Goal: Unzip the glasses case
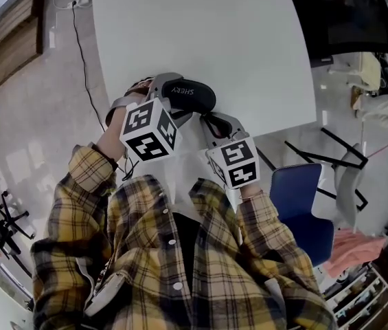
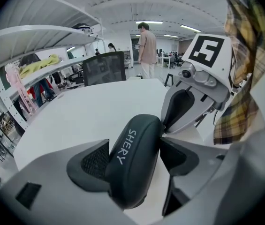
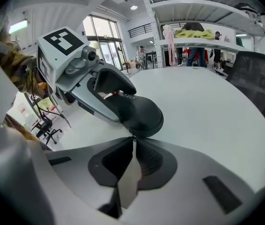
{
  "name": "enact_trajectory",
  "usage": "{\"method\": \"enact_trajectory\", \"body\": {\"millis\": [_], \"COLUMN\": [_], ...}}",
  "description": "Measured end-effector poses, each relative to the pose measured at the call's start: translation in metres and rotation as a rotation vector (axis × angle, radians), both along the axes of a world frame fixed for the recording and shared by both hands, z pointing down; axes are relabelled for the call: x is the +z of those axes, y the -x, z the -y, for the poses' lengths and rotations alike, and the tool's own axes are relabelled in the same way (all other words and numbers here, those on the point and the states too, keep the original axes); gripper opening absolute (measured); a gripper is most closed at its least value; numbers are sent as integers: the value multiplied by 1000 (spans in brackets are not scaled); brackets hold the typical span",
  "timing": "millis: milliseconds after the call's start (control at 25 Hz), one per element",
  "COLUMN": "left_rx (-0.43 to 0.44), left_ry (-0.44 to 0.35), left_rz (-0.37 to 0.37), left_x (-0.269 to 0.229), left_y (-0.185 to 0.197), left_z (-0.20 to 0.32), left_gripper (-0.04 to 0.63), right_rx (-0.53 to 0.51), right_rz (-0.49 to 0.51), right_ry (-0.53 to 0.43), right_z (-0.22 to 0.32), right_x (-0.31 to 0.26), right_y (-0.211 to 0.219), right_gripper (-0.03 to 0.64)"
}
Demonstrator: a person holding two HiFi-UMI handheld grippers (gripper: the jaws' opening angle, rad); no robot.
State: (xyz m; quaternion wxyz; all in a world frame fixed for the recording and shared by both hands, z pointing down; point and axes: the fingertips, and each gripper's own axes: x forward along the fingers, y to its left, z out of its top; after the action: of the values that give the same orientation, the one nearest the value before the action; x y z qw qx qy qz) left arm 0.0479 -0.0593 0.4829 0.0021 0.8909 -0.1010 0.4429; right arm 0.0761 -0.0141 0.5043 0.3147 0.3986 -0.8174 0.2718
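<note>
A black hard glasses case [image 1: 188, 95] printed "SHERY" lies on the white table [image 1: 248, 40] near its front edge. My left gripper [image 1: 169, 100] is shut on the case across its width. In the left gripper view the case [image 2: 134, 158] is pinched between both pads. My right gripper [image 1: 211, 121] sits at the case's near right end. In the right gripper view its jaws [image 3: 133, 142] are pressed together, and their tip touches the case's [image 3: 139, 114] rim, where a tiny zipper pull shows. The seam of the case is hidden from me.
A blue chair [image 1: 303, 205] stands right of my body below the table's edge. A black chair [image 1: 345, 12] is at the far right of the table. A cable [image 1: 84, 53] runs over the floor on the left. A person [image 2: 147, 48] stands far across the room.
</note>
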Motion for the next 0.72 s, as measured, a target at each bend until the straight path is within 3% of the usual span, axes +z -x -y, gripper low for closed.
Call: {"method": "enact_trajectory", "body": {"millis": [360, 720], "left_rx": [7, 11], "left_ry": [-4, -14], "left_rz": [-5, -10], "left_x": [-1, 0], "left_y": [0, 0], "left_z": [-1, -1], "left_gripper": [341, 341], "right_rx": [102, 161], "right_rz": [112, 44], "right_ry": [60, 83], "right_z": [-4, 2], "right_x": [-4, 3], "right_y": [-1, 2], "right_gripper": [2, 5]}}
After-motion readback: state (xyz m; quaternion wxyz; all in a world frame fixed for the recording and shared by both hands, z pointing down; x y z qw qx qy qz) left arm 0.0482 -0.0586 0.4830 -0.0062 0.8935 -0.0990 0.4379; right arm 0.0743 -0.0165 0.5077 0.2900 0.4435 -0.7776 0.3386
